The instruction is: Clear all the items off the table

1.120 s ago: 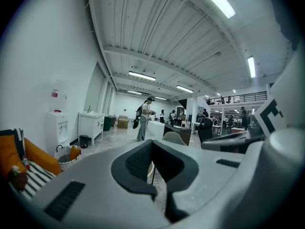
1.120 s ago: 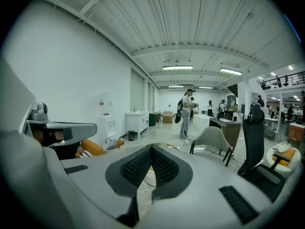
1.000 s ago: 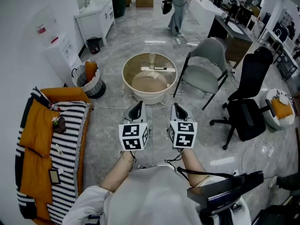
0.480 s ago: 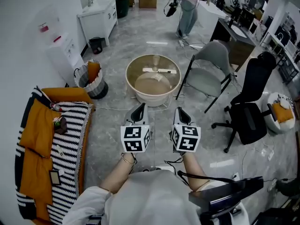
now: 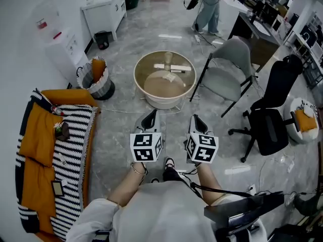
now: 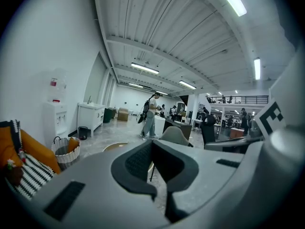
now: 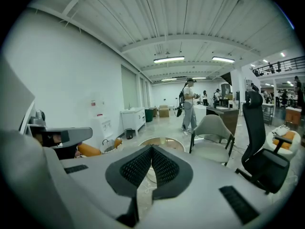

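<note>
A low round beige table [image 5: 139, 82] stands on the floor ahead of me, with a white flat item [image 5: 167, 66] and a black pen [image 5: 181, 70] on its top. My left gripper [image 5: 150, 116] and right gripper [image 5: 195, 119] hang side by side short of the table, apart from it. Both are shut with nothing between the jaws. In the left gripper view the left gripper [image 6: 152, 145] has its pads together, and a sliver of the table [image 6: 112, 147] shows beyond. The right gripper view shows the right gripper [image 7: 152, 150] likewise shut, the table [image 7: 165, 141] just past its tips.
A grey chair [image 5: 225, 67] stands right of the table, a black office chair [image 5: 270, 121] further right. A wicker basket [image 5: 96, 82] and a sofa with orange and striped covers [image 5: 56, 145] are at the left. A person [image 5: 207, 8] stands far back by desks.
Both grippers have sunk a little in the head view, still shut. My shoe has come into view below them. The far person has shifted to the right.
</note>
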